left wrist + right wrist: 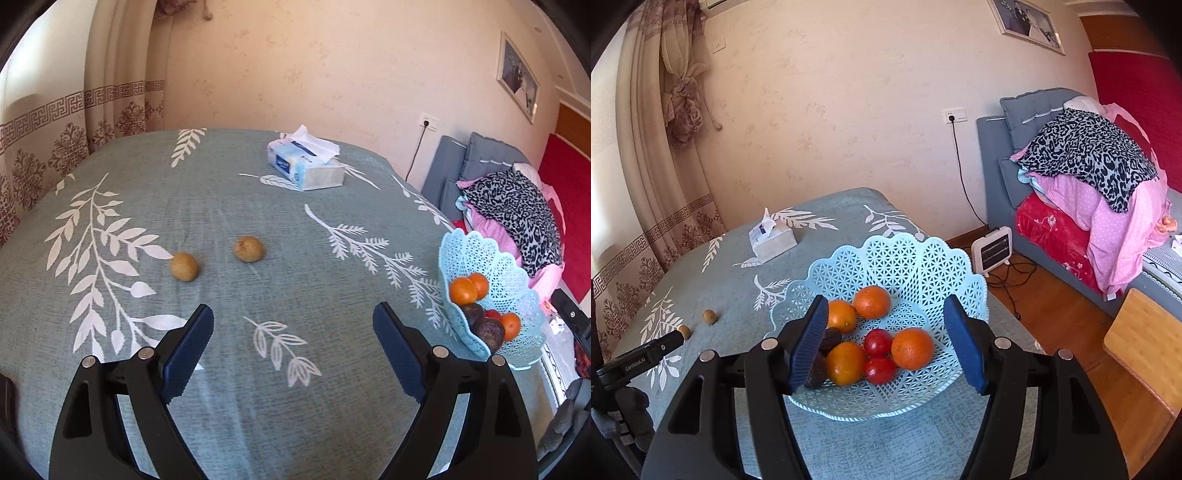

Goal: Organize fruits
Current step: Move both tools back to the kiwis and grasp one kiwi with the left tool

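Two small brown round fruits lie loose on the grey-green leaf-print tablecloth [229, 192]: one [184, 266] on the left, one [249, 249] to its right. My left gripper [293, 315] hovers short of them, open and empty. A light-blue lattice basket [923, 269] holds several oranges [912, 349], two red fruits [878, 342] and dark fruits [831, 338]. In the left wrist view that basket [476, 258] sits at the table's right edge. My right gripper [886, 314] hangs over the basket, open, gripping nothing. The two brown fruits [710, 316] show far left there.
A tissue box [306, 166] stands at the back of the table. Beyond the table's right edge are a wooden floor, a small white heater [991, 251], a grey sofa piled with blankets [1086, 173] and a wooden stool [1148, 339]. Curtains [44, 147] hang at the left.
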### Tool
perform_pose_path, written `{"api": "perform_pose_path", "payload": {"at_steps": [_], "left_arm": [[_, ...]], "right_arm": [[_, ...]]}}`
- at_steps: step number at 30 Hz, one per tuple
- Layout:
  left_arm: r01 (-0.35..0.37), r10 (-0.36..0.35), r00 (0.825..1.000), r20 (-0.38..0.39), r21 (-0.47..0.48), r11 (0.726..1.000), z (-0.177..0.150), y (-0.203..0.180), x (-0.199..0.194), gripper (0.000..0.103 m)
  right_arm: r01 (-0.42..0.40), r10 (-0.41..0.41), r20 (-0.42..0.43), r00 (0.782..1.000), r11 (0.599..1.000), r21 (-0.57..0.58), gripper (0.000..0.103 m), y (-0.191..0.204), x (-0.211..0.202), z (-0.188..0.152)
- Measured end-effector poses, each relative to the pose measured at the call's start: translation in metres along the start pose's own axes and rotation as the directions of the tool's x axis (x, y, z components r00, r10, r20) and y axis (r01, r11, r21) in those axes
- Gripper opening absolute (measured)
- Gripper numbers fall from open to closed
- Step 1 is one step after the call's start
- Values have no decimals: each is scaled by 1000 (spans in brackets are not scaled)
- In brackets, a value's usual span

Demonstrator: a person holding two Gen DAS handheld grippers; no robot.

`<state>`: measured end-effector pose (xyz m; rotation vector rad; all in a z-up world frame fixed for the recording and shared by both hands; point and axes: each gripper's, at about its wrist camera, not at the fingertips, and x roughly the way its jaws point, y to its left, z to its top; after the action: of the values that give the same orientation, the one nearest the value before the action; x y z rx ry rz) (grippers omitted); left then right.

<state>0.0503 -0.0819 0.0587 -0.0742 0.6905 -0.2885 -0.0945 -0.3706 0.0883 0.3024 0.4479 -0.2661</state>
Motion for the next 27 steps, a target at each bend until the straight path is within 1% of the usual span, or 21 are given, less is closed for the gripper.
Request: {"api": "perform_pose_path", "payload": {"at_steps": [1,5,10,14,20,23,25,27], "left_arm": [[-15,15,1000,1,-9,1000,0,7,0,87],[-78,78,997,-3,-53,996,3,34,1,87],[-155,154,988,-21,-91,984,8,62,11,87],[-202,195,978,-69,-117,972,14,80,27,87],[-220,206,971,-119,-119,968,20,90,53,87],[-215,200,970,-138,-105,971,23,90,65,82],[-198,181,971,-154,-104,975,26,90,72,78],[-188,170,971,-165,-99,977,28,89,78,76]], "right_arm": [[-8,8,2,1000,1000,-5,74,3,-1,0],[-33,33,7,999,998,-54,74,19,-3,-1],[-80,80,-2,997,992,-101,74,41,-3,-2],[-117,117,-14,993,982,-148,74,61,-1,-5],[-177,168,-62,984,965,-195,74,89,8,-13],[-198,184,-78,980,955,-223,74,102,11,-17],[-199,184,-79,980,945,-258,74,111,13,-21],[-204,187,-84,979,932,-299,74,123,15,-25]]}}
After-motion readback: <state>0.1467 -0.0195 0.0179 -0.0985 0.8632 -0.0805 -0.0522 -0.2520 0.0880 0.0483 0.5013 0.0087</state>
